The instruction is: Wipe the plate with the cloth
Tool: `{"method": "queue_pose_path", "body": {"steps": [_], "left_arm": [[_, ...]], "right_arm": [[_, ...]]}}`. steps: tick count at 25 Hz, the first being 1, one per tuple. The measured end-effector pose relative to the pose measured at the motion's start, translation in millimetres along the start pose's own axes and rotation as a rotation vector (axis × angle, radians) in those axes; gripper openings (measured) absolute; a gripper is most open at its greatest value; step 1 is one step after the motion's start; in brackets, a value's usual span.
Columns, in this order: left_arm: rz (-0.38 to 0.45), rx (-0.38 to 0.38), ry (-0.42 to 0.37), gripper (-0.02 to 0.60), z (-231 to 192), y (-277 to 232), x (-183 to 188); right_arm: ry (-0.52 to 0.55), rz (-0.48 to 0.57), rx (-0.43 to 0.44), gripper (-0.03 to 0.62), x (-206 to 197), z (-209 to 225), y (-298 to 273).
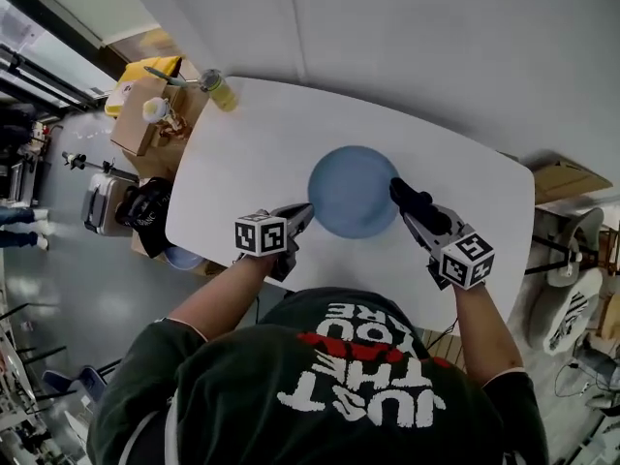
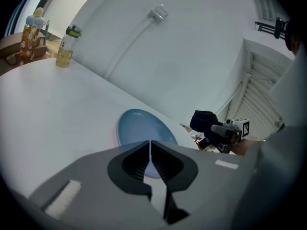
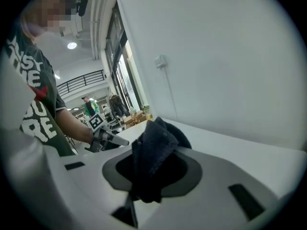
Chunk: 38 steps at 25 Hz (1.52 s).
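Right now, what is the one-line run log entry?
left gripper: shut, empty, left of plate | right gripper: shut on cloth, at right rim of plate | cloth-plate contact: cannot tell

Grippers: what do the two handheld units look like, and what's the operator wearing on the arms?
The left gripper and right gripper match. Each has a light grey moulded shell, black ribbed pads and a white cube with black square markers at the rear. No cables show. The operator wears a dark green short-sleeved T-shirt with white and red lettering.
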<state>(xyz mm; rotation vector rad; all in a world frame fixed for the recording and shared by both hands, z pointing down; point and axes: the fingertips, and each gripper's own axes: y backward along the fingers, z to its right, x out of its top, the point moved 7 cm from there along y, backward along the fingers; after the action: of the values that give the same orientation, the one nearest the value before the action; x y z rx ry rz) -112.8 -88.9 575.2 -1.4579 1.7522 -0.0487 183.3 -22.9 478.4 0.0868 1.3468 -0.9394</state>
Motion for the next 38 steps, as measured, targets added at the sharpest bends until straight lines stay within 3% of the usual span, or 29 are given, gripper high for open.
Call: {"method": "queue_pose_path", "body": {"steps": [3, 5, 8, 11, 15, 20, 22, 26, 31, 38], "left_arm": [[0.002, 0.104, 0.044, 0.005, 1.1, -9.3, -17.9], [0.046, 0.176, 0.087, 0.021, 5.1, -16.4, -28.6], [0.106, 0.268, 0.183, 0.093, 7.6, -22.2, -43.1], [0.108, 0.329, 0.238, 0.145, -0.7, -28.7, -52.7], [0.081, 0.309, 0.309, 0.175, -14.4, -44.4, -56.1], [0.045, 0.274, 0.279, 0.170, -35.4, -59.5, -43.2], [0.014, 0.274, 0.282, 0.120, -42.4, -62.7, -37.7], [-0.007, 0.256, 0.374, 0.055, -47.6, -65.2, -30.6], [-0.049, 0.249, 0.380, 0.044, -52.6, -65.9, -19.8], [-0.064, 0.238, 0.384, 0.041, -55.7, -67.2, -17.2]], "right_arm": [[0.045, -0.039, 0.066, 0.087, -3.2, 20.0, -2.3], [0.094, -0.084, 0.127, 0.087, -4.8, 31.1, -5.3], [0.170, -0.146, 0.220, 0.087, -4.3, 37.3, -19.9], [0.237, -0.186, 0.294, 0.087, -2.8, 35.2, -45.4], [0.327, -0.242, 0.356, 0.087, -1.0, 27.1, -92.3], [0.477, -0.373, 0.402, 0.087, -17.6, 6.8, -160.0], [0.518, -0.416, 0.405, 0.087, -25.2, 1.8, -183.0], [0.558, -0.470, 0.381, 0.087, -28.4, -6.8, -213.7], [0.659, -0.510, 0.331, 0.087, -19.8, -12.8, -254.4], [0.721, -0.572, 0.146, 0.087, -3.2, 19.2, -270.2]]}}
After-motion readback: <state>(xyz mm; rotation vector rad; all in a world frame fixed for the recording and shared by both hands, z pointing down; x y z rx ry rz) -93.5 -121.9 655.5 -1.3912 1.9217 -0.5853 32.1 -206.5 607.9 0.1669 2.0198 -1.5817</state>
